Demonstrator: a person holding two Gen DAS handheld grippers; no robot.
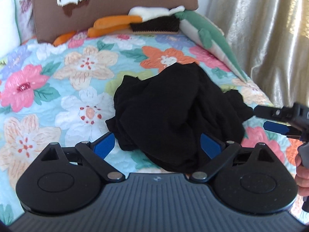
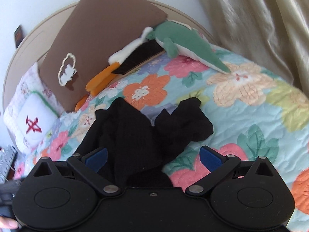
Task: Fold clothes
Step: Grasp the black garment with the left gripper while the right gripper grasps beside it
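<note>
A crumpled black garment [image 1: 173, 112] lies in a heap on the floral bedspread [image 1: 58, 96]. My left gripper [image 1: 157, 145] is open, its blue pads wide apart on either side of the garment's near edge. My right gripper [image 1: 270, 119] shows at the right of the left wrist view, beside the garment's right side. In the right wrist view the garment [image 2: 139, 131] lies between and ahead of my open right gripper [image 2: 154, 157], over the floral bedspread [image 2: 251, 116]. Neither gripper holds cloth.
At the head of the bed stand a brown cushion [image 1: 115, 5], a green and white plush toy [image 1: 208, 32], orange plush parts [image 1: 114, 24] and a dark brush [image 1: 154, 27]. A white embroidered pillow [image 2: 32, 119] is at the left. A beige curtain [image 1: 260, 29] hangs at the right.
</note>
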